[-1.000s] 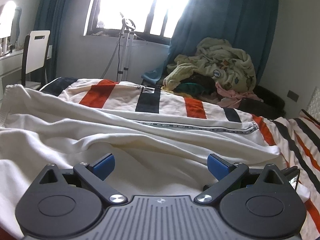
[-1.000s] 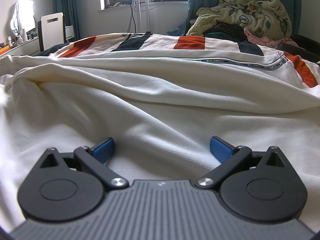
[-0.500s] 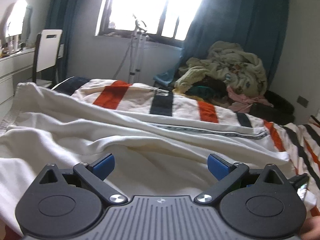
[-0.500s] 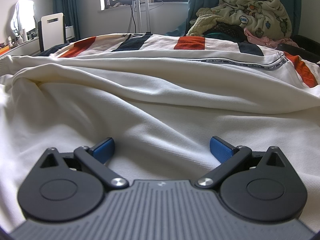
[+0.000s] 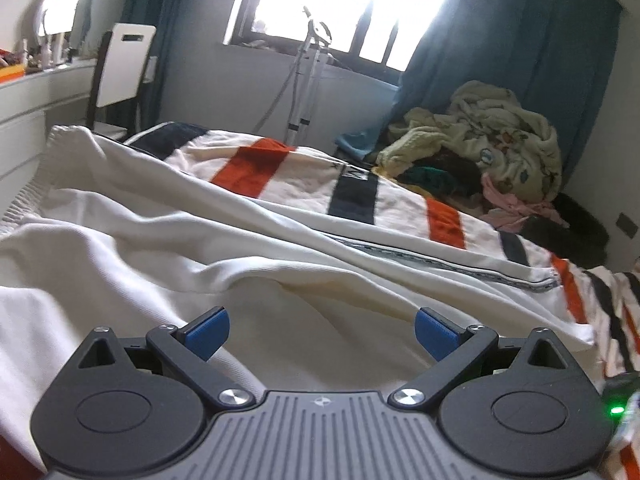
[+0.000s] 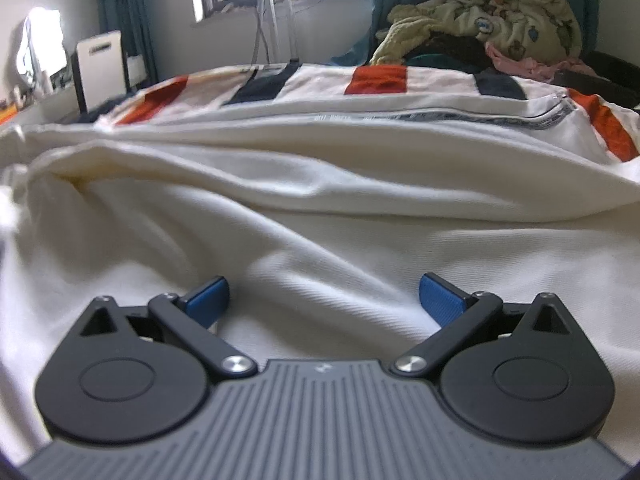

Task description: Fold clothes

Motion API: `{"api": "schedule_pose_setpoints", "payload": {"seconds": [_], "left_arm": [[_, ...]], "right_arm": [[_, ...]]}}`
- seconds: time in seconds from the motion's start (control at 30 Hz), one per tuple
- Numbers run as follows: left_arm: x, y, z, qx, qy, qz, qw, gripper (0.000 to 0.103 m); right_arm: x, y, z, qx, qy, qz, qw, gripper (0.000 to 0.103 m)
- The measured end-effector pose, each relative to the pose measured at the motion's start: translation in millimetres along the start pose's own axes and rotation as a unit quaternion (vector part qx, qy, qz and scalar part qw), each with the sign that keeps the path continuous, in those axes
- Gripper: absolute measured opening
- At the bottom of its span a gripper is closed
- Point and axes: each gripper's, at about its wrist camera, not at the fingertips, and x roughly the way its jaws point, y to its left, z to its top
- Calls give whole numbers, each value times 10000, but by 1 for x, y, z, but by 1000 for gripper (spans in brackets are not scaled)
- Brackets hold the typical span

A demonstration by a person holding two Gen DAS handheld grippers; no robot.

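Cream garment [image 5: 168, 248] rumpled on one striped bedspread [image 5: 280, 176], left gripper [image 5: 322, 334] and right gripper [image 6: 324, 298], fingers spread, empty

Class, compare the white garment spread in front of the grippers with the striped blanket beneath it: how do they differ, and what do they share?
The white garment is plain cream; the striped blanket has orange and dark bands. The garment is rumpled into long folds, while the blanket lies flatter. The garment lies on top; the blanket is underneath, showing beyond its far edge. Both are soft cloth spread on the bed.
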Motion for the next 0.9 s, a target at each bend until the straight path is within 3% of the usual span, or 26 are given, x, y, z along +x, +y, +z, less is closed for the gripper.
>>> {"api": "schedule_pose_setpoints", "payload": {"seconds": [0.13, 0.23, 0.4, 0.57, 0.67, 0.8, 0.87, 0.9], "left_arm": [[-1, 9, 1, -271, 43, 109, 9996, 100], [-2, 16, 2, -474, 76, 191, 9987, 100], [-3, 28, 4, -812, 129, 328, 9961, 100], [-4, 37, 5, -1088, 180, 464, 9928, 100], [-3, 40, 5, -1122, 188, 667, 9913, 100], [-2, 55, 8, -1449, 319, 874, 9851, 100], [-4, 70, 11, -1763, 379, 953, 9790, 100], [-7, 79, 12, -1930, 390, 1001, 9753, 100]], "right_arm": [[-37, -19, 16, 852, -417, -92, 9954, 103], [-80, -57, 27, 1802, -853, -135, 9798, 103], [-141, -141, 27, 3328, -1304, -416, 9330, 103], [-165, -212, 7, 4096, -900, -1565, 8942, 103], [-173, -247, -21, 4765, -757, -1962, 8537, 103], [-168, -274, -64, 5842, -547, -1797, 7896, 102], [-156, -279, -73, 6081, -412, -1487, 7787, 98], [-151, -281, -76, 6168, -368, -1352, 7745, 89]]}}
